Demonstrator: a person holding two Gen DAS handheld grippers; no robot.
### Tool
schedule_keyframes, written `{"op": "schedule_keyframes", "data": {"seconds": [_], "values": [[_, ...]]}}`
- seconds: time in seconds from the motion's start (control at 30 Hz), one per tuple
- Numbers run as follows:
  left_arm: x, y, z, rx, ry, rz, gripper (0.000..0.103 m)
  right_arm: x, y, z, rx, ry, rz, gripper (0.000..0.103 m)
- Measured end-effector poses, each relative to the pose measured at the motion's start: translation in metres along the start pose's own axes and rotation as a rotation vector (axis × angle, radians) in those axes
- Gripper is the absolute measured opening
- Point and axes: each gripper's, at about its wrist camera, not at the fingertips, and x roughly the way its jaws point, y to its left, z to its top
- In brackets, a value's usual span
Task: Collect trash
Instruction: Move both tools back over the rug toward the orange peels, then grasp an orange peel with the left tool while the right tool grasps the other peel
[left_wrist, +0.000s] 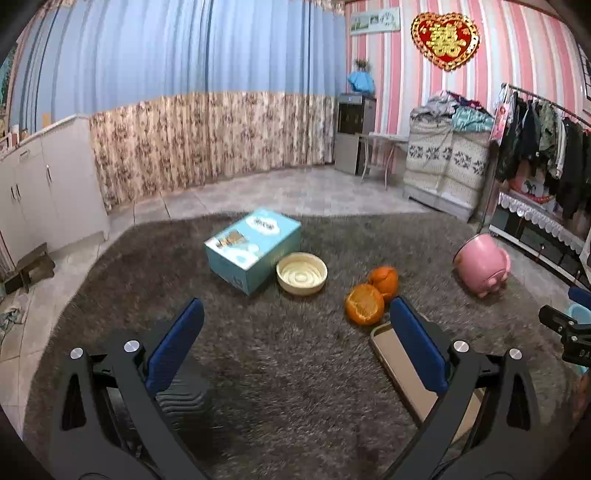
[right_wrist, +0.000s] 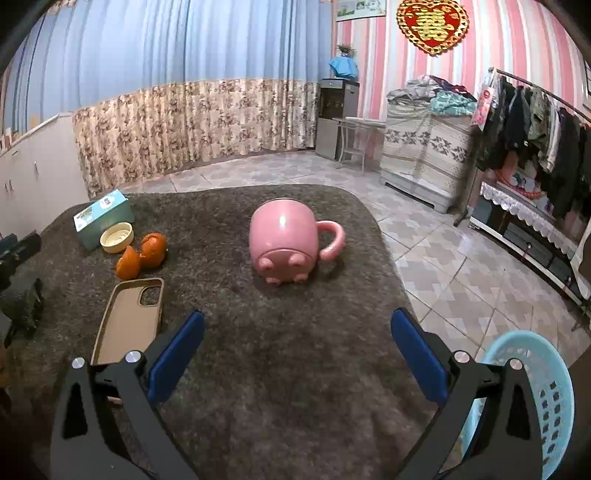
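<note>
Grey shag rug (right_wrist: 295, 387) over tiled floor (right_wrist: 443, 258); striped wallpaper (right_wrist: 517, 55).

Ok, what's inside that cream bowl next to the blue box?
The cream bowl looks empty: only raised concentric ridges on its floor show in the left wrist view. Its near inner wall is hidden by the rim. The orange peels lie outside it on the rug.

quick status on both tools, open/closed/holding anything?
Left tool: open, holding nothing, over the grey rug.
Right tool: open, holding nothing, facing the pink mug.
</note>
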Motion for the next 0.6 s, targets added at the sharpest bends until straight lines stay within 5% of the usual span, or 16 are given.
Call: {"op": "schedule_keyframes", "data": {"seconds": [0.43,0.6], "values": [[0.096,-0.049,0.001,0.066,0.165,-0.068,0.097,0.039,0.004,0.016,-0.001,0.039,0.012,0.099],[0.121,-0.054,-0.006,0.084,0.261,-0.135,0.075,0.052,-0.004,0.010,0.045,0.064,0.034,0.099]]}}
